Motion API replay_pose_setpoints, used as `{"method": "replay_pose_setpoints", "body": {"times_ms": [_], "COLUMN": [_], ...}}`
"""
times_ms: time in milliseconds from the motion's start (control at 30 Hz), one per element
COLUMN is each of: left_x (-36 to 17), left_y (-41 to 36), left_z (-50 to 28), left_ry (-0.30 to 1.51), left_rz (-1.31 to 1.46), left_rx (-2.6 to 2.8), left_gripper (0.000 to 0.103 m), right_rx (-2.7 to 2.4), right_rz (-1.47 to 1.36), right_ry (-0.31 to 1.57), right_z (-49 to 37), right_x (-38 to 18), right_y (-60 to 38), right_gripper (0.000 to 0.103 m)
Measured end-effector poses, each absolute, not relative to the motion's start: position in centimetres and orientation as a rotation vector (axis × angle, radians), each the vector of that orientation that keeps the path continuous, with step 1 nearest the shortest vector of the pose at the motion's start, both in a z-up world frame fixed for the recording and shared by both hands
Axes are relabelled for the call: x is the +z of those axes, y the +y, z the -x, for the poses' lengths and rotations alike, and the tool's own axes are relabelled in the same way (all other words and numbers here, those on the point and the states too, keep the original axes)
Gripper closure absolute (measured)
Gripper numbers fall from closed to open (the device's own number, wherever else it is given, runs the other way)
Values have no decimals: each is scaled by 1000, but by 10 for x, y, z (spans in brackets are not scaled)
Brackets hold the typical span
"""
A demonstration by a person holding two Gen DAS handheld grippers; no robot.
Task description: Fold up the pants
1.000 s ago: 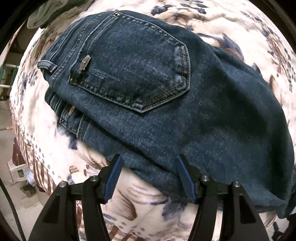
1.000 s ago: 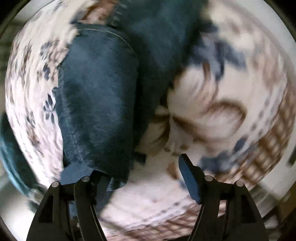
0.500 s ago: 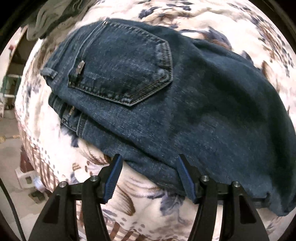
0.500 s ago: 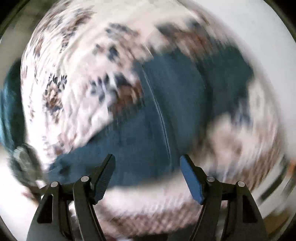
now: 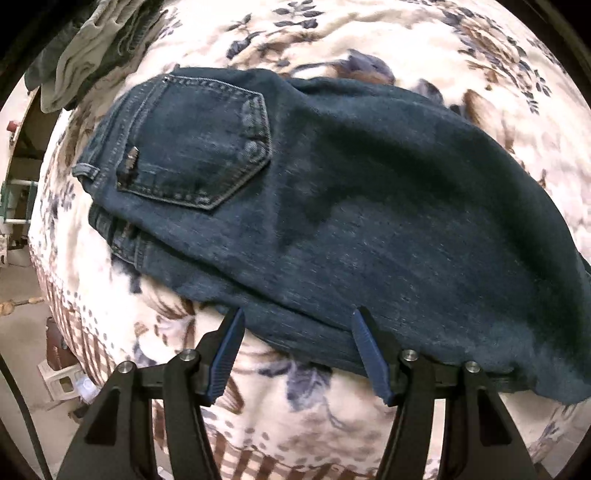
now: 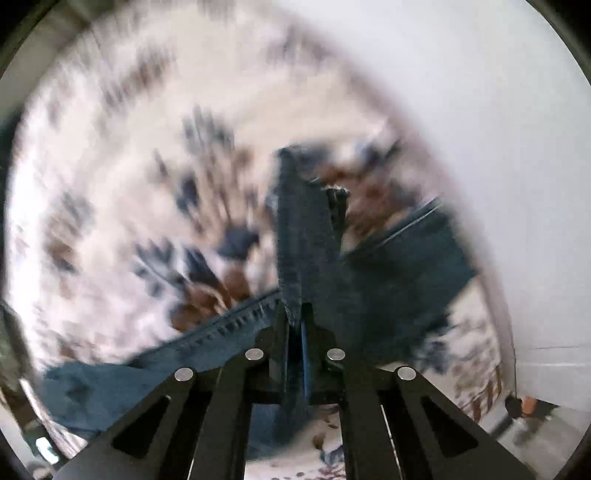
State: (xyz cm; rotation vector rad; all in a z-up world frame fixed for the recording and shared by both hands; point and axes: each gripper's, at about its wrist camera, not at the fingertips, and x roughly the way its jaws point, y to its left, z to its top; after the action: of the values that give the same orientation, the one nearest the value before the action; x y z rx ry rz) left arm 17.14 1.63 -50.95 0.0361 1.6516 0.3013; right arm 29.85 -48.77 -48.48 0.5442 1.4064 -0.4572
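One fold looks done: we see the jeans (image 5: 332,206) doubled on the flowered blanket (image 5: 406,33), waistband toward its left edge. Our right gripper (image 6: 294,325) is clenched on a leg end, while our left gripper (image 5: 297,354) hangs released over the near edge; we judge more folds remain.

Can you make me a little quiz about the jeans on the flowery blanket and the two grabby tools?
1. True or false: the right tool is pinching the jeans.
2. The left tool is: A) open, B) shut on the jeans.
3. Which part of the jeans shows stitching near the waistband?

Key:
1. True
2. A
3. The back pocket
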Motion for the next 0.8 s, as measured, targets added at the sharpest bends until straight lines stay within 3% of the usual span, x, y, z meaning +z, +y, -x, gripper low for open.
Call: {"method": "replay_pose_setpoints", "body": {"times_ms": [167, 233, 367, 433, 467, 533, 600, 800], "left_x": [-510, -511, -507, -503, -500, -496, -490, -472], "left_y": [2, -7, -23, -31, -33, -31, -21, 31], "left_z": [-173, -174, -177, -178, -179, -174, -169, -148], "left_ry": [1655, 1662, 1653, 1647, 1644, 1640, 1642, 1632], "left_rz": [5, -21, -63, -78, -75, -47, 21, 291], "left_rx": [291, 279, 248, 241, 239, 242, 252, 343], "left_gripper": [45, 45, 45, 45, 45, 45, 45, 45], "right_rx": [-415, -434, -532, -576, -594, -638, -673, -587], "right_rz": [-652, -667, -779, -831, -862, -913, -968, -1215], "right_ry": [1064, 1058, 1265, 1409, 1429, 1392, 1325, 1261], "right_z": [-247, -230, -208, -202, -200, -191, -181, -170], "right_x": [-403, -419, -507, -553, -567, -567, -558, -557], "right_y": [-527, -534, -549, -552, -551, -552, -550, -517], "right_gripper": [97, 97, 97, 90, 89, 76, 43, 40]}}
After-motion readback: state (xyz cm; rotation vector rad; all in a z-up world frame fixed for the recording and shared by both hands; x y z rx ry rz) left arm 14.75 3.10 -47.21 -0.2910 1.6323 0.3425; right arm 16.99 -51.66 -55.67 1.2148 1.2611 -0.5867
